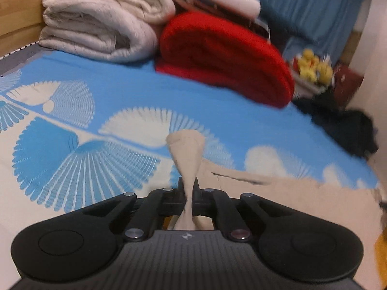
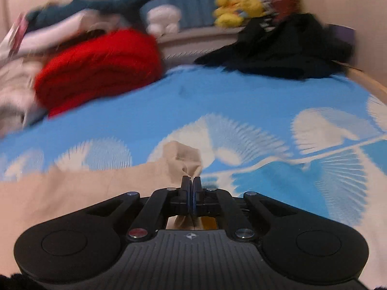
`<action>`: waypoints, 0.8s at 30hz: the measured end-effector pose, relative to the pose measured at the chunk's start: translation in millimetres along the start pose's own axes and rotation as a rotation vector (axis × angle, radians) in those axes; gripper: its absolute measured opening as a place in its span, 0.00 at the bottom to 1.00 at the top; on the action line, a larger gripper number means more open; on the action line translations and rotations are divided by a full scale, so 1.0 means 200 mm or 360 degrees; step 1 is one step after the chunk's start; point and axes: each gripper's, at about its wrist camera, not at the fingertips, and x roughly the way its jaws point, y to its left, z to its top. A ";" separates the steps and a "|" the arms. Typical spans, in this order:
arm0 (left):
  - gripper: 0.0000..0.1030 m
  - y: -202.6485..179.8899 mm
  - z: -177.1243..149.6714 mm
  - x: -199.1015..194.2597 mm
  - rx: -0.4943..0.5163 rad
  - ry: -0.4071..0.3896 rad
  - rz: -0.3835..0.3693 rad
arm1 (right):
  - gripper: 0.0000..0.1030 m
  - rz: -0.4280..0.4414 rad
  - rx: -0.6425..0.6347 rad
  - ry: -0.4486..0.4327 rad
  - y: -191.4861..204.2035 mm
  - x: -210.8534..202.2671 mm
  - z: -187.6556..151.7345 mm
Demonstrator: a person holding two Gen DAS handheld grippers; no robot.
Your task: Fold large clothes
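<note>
Your left gripper [image 1: 188, 186] is clamped tight on a bunched corner of the beige garment [image 1: 302, 193], and your right gripper [image 2: 191, 183] pinches another corner the same way. The garment lies spread on the blue patterned bedsheet [image 1: 121, 91], near a folded red blanket [image 1: 225, 60] and black clothes [image 2: 278, 48].

I see a red blanket [image 1: 225, 58] rolled on the bed [image 1: 135, 82], beside folded cream bedding [image 1: 101, 24]. Yellow plush toys [image 2: 237, 9] sit behind dark clothes [image 2: 285, 46].
</note>
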 end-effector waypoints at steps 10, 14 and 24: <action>0.03 -0.02 -0.07 0.33 0.0110 0.0149 0.0180 | 0.00 -0.0239 0.0021 0.0145 -0.09 0.27 -0.12; 0.04 0.03 -0.13 0.45 0.0119 0.0175 0.0201 | 0.00 -0.0244 0.0046 0.0231 -0.14 0.40 -0.20; 0.86 0.10 -0.10 0.35 0.0123 -0.0021 0.0612 | 0.50 -0.0408 0.0072 0.0096 -0.19 0.35 -0.22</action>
